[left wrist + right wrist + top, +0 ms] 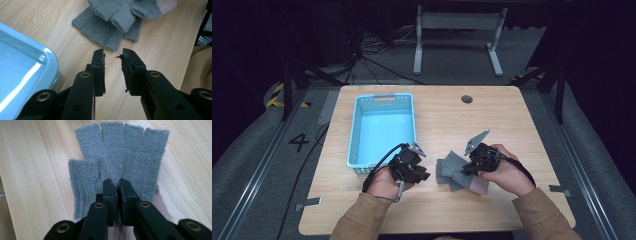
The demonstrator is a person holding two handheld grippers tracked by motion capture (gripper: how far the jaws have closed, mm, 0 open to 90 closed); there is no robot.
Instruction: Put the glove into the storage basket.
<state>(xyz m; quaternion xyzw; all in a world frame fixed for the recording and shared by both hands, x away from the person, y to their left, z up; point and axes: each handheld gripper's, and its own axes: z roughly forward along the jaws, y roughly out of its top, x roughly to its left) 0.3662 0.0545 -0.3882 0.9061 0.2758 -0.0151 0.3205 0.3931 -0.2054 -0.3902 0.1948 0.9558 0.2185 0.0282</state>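
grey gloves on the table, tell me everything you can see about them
The grey gloves are a fingerless knitted pair, woolly in look, with short open finger stubs and a pale pink cuff on at least one. They lie flat on the wooden table, one partly over the other, to the right of the blue basket. The right gripper is shut on the fabric of the upper glove, pinching it near the palm. The left gripper is open just short of the finger stubs, not touching.

Light wooden desk [512,125], round grommet hole [467,99] near the far edge. Pale blue basket [357,131] sits left; grey fingerless gloves [447,172] lie flat beside it, near the front.
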